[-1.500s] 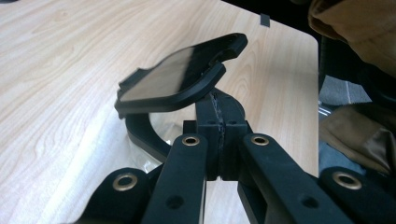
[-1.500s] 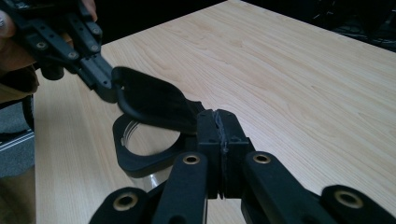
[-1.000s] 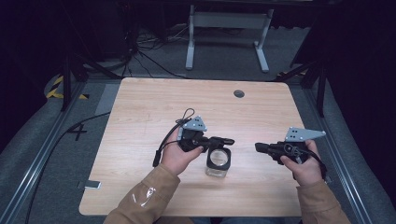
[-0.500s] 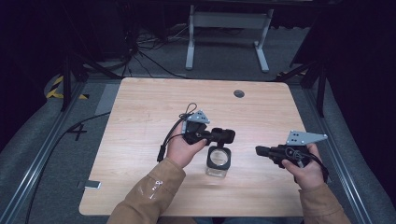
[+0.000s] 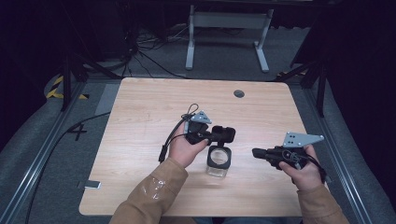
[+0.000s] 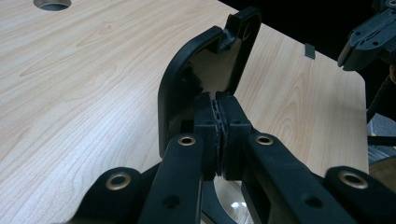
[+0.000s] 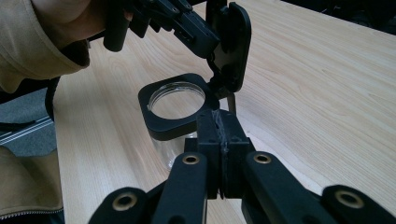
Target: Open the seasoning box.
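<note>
The left claw [image 5: 227, 134] is clenched on the hinged lid [image 7: 232, 44], swung up above the jar [image 5: 219, 160] just below it. The right claw [image 5: 258, 152], clamped empty, waits beside. Opening looks done; what follows, I can't tell.

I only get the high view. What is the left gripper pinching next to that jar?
Observer: The left gripper is shut on the jar's black flip lid, gripping its edge.
Operator: Is the lid off the jar?
Observer: No. In the right gripper view the flip lid stands swung up, apparently still joined at one corner of the clear jar's black collar.
Operator: Is anything inside?
Observer: The mouth is open, and I see nothing inside through it.
Operator: And the other gripper?
Observer: The right gripper is shut on nothing.
</note>
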